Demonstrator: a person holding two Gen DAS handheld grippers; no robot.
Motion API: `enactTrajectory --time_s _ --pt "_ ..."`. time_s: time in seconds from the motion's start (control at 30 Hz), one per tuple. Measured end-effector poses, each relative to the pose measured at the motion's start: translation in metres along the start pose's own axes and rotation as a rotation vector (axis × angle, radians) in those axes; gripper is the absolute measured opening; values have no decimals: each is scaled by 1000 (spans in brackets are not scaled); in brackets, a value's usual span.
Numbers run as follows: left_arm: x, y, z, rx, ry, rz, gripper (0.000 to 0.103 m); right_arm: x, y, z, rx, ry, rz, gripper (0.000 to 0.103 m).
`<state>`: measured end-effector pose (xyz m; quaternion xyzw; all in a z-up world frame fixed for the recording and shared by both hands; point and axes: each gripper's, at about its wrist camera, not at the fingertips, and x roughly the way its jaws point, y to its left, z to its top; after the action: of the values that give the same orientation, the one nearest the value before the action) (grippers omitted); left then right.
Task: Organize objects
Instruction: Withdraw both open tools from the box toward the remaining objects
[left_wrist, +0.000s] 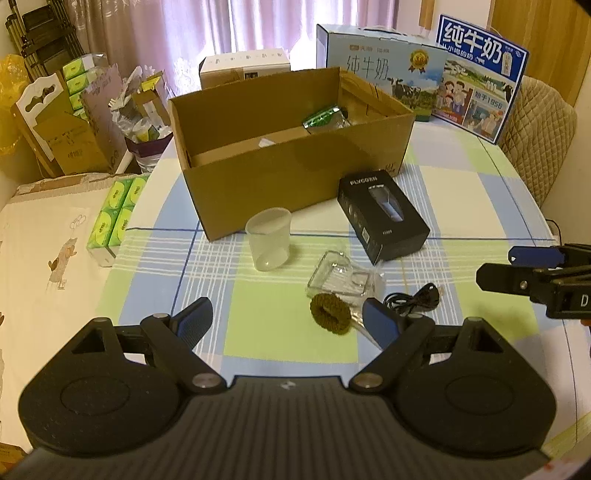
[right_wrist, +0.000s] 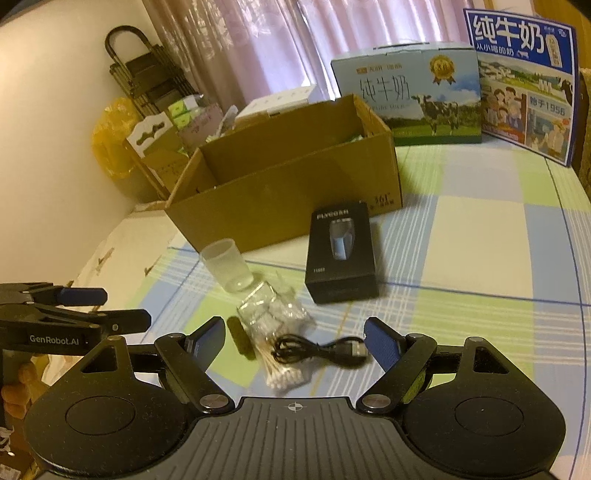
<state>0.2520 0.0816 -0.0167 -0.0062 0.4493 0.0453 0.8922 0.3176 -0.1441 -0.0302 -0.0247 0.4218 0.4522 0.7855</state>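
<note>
Both grippers hang with jaws wide and nothing between them, the left gripper (left_wrist: 284, 319) over the near part of the checked tablecloth (left_wrist: 461, 192) and the right gripper (right_wrist: 295, 341) low above the black cable (right_wrist: 317, 349). So this looks like the start of a pick, with the cardboard box (left_wrist: 280, 184) holding only a green packet (left_wrist: 325, 117) as far as I can tell. The plastic cup (left_wrist: 269, 239), black carton (left_wrist: 382, 216), brown hair tie (left_wrist: 330, 314) and bag of cotton swabs (right_wrist: 284, 343) lie loose before the box; next, the right gripper probably needs to drop and close across the cable.
</note>
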Motion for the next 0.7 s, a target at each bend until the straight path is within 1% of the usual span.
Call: enactTrajectory --time_s 0.47,0.7 --pt "15 -2 -10 10 31 14 86 17 3 -15 -17 63 -40 79" --pt "27 4 -10 0 49 20 86 31 2 -18 -46 85 -86 79"
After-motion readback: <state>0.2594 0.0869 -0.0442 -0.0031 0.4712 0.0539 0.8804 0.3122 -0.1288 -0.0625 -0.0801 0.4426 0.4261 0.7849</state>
